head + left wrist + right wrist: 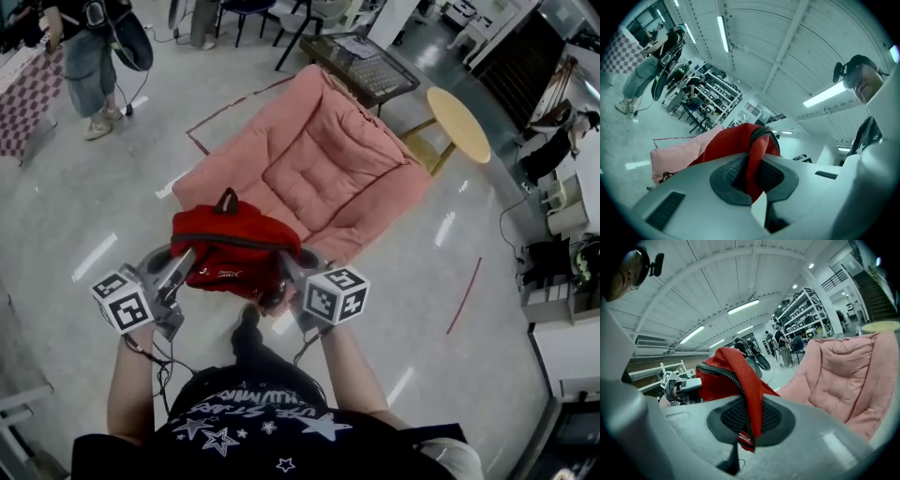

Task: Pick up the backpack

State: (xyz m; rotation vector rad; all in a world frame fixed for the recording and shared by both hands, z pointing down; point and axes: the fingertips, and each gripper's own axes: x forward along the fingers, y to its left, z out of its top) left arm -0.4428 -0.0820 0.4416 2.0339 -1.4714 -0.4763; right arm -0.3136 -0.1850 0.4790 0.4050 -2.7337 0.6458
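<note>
The red backpack (234, 248) hangs in the air in front of the person, clear of the pink chair, with its black top handle sticking up. My left gripper (190, 255) is shut on the bag's left edge, and red fabric (752, 161) is pinched between its dark pads. My right gripper (283, 261) is shut on the bag's right edge, where the red cloth and black zipper (749, 408) fold over between its pads. In the right gripper view the left gripper (679, 386) shows behind the backpack (724, 378).
A big pink cushioned chair (319, 159) sits on the glossy grey floor just beyond the bag. A round wooden table (457, 122) and a dark low table (361, 61) stand behind it. A person (94, 56) stands at the far left. Red tape lines mark the floor.
</note>
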